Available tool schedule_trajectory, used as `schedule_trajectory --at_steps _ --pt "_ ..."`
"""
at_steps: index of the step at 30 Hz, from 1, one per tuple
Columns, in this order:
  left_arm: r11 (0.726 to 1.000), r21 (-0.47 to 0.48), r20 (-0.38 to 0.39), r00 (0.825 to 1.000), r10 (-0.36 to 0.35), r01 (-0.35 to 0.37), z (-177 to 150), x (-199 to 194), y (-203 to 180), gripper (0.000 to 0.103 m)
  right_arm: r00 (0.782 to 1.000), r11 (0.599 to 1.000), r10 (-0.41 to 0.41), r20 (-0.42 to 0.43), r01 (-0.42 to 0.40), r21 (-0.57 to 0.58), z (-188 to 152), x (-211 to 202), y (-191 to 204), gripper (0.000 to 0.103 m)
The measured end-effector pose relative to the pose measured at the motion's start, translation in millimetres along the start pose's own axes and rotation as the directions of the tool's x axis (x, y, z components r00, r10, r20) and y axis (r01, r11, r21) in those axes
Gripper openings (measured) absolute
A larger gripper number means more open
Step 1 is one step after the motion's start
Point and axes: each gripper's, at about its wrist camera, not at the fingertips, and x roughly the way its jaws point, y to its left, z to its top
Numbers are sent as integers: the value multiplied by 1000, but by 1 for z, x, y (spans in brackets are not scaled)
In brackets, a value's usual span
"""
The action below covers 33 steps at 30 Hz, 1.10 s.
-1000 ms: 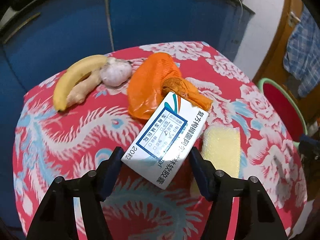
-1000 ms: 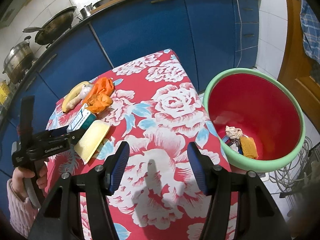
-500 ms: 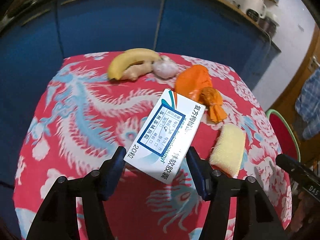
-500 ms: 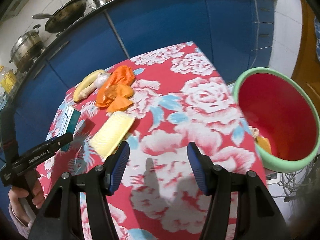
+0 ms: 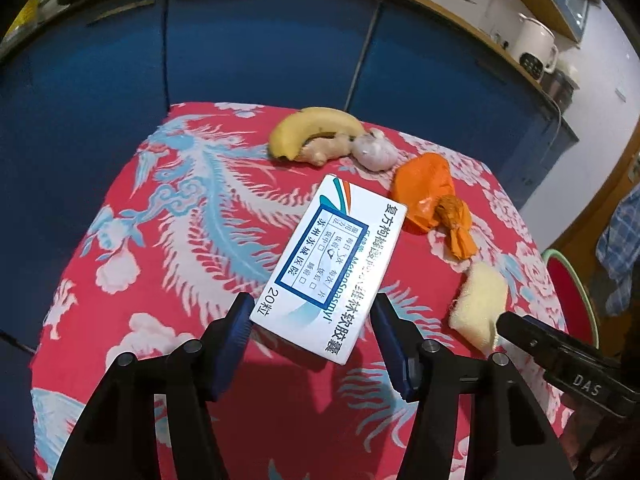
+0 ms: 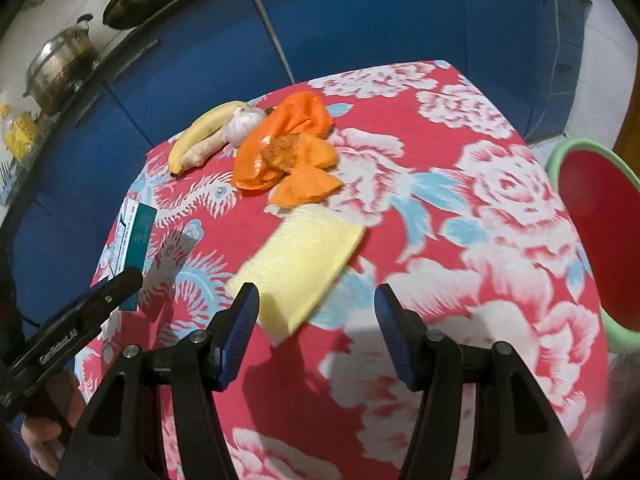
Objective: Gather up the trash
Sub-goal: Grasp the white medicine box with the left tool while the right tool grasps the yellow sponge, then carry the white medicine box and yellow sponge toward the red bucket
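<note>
Box (image 5: 336,264), white card with printed labels, is held between the pads of the left gripper (image 5: 312,332), whose jaws have just been closing on its near end; it hangs tilted above the table (image 5: 120,264). It is judged light, stiff but crushable, best pinched across its narrow sides. The right gripper (image 6: 316,320) is spread and empty over the sponge (image 6: 300,256), judged soft. Only the rim of the bin (image 6: 600,236) is seen; its contents are cut off.
</note>
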Motion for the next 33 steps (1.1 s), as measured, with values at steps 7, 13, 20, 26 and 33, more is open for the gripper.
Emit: schedule_trajectory --at_steps 7,13,20,26,33 --pt "999 -42 -23 1000 -16 15 -4 6 9 61 1000 1000 -9 -1 9 -12 2 16 14 62" --pt "999 -44 -30 999 -28 27 -7 8 7 60 1000 1000 17 8 -17 -5 3 24 18 51" --pt "999 -40 -22 999 -30 29 -8 4 5 60 998 997 69 13 -68 -22 0 23 24 34" --pt "999 -34 -18 999 -41 41 -9 -1 1 60 995 995 95 40 -94 -23 -3 12 22 26" --pt "998 -13 -24 998 -60 60 -11 -5 -10 60 992 995 97 78 -94 -36 -9 -14 12 26"
